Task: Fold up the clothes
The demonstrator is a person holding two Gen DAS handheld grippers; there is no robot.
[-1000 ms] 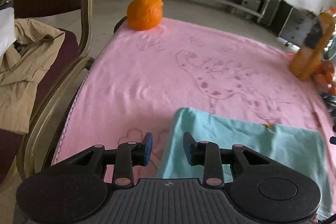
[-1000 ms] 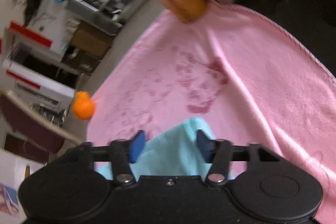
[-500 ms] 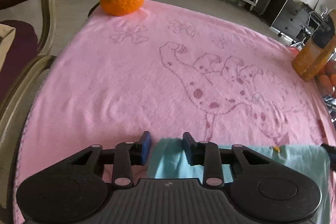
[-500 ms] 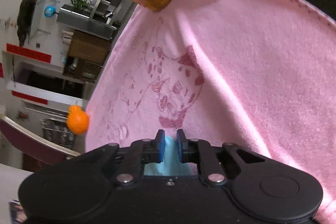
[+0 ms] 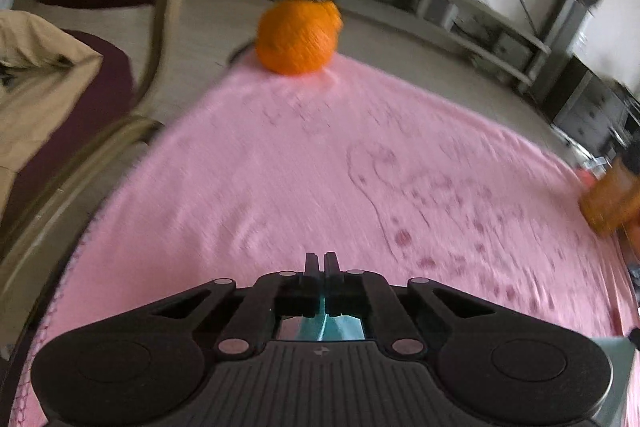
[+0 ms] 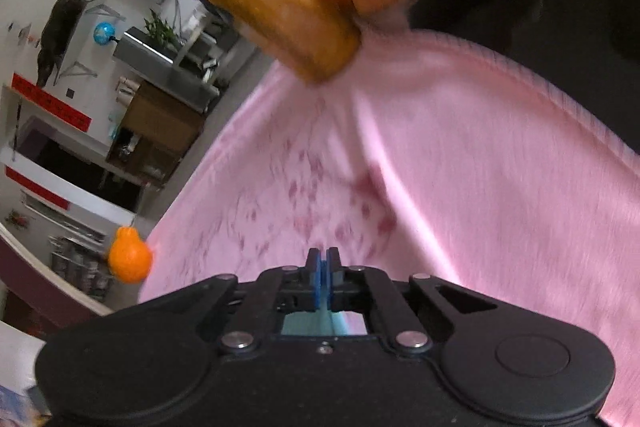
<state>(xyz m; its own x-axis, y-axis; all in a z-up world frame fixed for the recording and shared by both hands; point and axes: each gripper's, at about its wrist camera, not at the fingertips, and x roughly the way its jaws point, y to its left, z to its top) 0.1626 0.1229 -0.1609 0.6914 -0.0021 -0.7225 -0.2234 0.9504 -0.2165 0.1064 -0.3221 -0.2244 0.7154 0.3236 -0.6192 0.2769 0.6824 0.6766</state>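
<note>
Both grippers are closed tight on a teal cloth: the left gripper [image 5: 322, 259] and right gripper [image 6: 322, 257] each pinch a sliver of the teal cloth [image 5: 332, 327] at the near edge of a pink blanket [image 5: 300, 167]. An orange [image 5: 296, 35] sits at the blanket's far left corner; an orange bottle [image 6: 248, 3] stands far right.

soft even daylight, no hard shadows, motion blur across both views, strong fisheye bending at edges
</note>
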